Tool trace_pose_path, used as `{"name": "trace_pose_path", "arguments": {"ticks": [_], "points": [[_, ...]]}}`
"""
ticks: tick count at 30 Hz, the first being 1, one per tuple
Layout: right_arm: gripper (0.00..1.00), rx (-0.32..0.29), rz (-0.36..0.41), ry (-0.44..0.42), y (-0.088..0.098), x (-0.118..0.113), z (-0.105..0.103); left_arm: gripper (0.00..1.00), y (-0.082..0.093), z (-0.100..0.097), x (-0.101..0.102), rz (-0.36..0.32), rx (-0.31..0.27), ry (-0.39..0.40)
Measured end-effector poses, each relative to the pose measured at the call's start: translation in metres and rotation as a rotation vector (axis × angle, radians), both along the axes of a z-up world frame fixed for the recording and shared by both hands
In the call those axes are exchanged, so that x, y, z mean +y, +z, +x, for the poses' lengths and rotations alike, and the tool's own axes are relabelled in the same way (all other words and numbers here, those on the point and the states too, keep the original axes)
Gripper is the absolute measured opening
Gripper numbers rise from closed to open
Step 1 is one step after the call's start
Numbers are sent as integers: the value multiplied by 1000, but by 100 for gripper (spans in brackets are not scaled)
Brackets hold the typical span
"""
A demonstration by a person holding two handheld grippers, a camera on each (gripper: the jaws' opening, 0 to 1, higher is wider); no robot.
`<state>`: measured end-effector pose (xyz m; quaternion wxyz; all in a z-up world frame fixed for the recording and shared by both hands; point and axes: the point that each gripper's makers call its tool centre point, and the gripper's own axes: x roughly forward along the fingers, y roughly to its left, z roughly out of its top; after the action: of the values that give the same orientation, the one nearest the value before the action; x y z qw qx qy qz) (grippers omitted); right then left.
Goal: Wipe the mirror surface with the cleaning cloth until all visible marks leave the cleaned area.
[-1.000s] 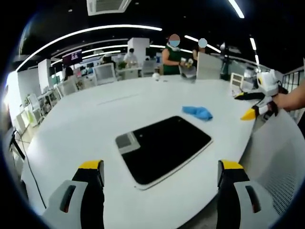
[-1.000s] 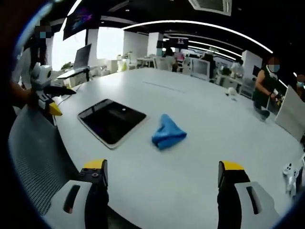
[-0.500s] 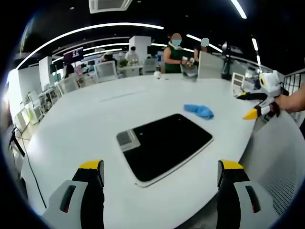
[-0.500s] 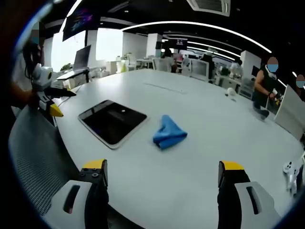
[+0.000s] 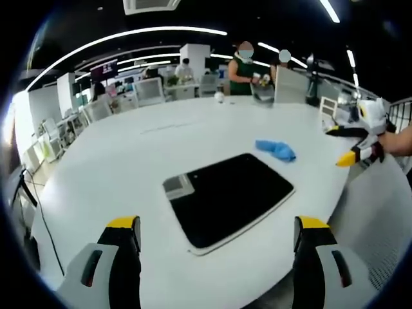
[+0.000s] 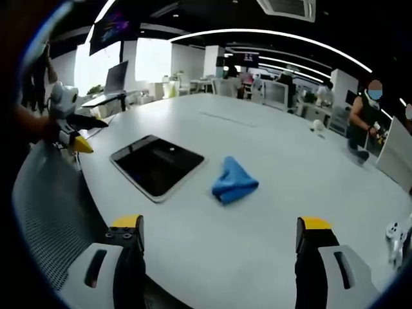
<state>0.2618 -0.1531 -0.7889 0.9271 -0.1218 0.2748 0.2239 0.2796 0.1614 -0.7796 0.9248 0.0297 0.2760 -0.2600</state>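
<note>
Mirror [image 5: 230, 197] lying flat near table [image 6: 270, 225] edge, cloth [image 6: 234, 180] sitting just beside, unheld. Left claw [image 5: 215, 235] and right claw [image 6: 219, 237] both gaping, empty, hovering off edge, likely readying cloth pickup.

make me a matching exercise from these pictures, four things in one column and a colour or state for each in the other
Things:
1. cleaning cloth
2. mirror
3. table
4. right tongs

Colour or state:
A. white, round-edged
B. blue, crumpled in a heap
C. open, holding nothing
D. dark, flat, with a pale rim

Pairs: 1-B, 2-D, 3-A, 4-C
</note>
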Motion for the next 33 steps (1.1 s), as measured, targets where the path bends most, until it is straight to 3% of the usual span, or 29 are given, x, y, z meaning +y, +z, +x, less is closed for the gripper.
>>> {"name": "trace_pose_path", "arguments": {"ticks": [1, 3, 8, 11, 16, 22, 27, 33], "points": [[98, 1, 1, 1, 0, 0, 0, 100, 1, 2, -2, -15, 6, -1], [98, -1, -1, 0, 0, -1, 1, 100, 1, 2, -7, 29, -19, -44], [100, 6, -8, 13, 0, -3, 2, 100, -23, -14, -12, 125, 28, -119], [100, -1, -11, 35, 8, 0, 5, 100, -11, -6, -11, 111, -26, -92], [99, -21, -17, 86, 22, 10, 19, 100, -11, -6, -12, 125, -40, -107], [97, -53, 1, 86, 40, 11, 43, 100, -10, -6, -14, 126, -49, -115], [90, -58, 11, 106, 41, 17, 62, 100, -10, -7, -16, 106, -39, -112], [82, -40, 44, 82, 30, 17, 86, 100, -8, -4, -11, 70, -35, -68]]}}
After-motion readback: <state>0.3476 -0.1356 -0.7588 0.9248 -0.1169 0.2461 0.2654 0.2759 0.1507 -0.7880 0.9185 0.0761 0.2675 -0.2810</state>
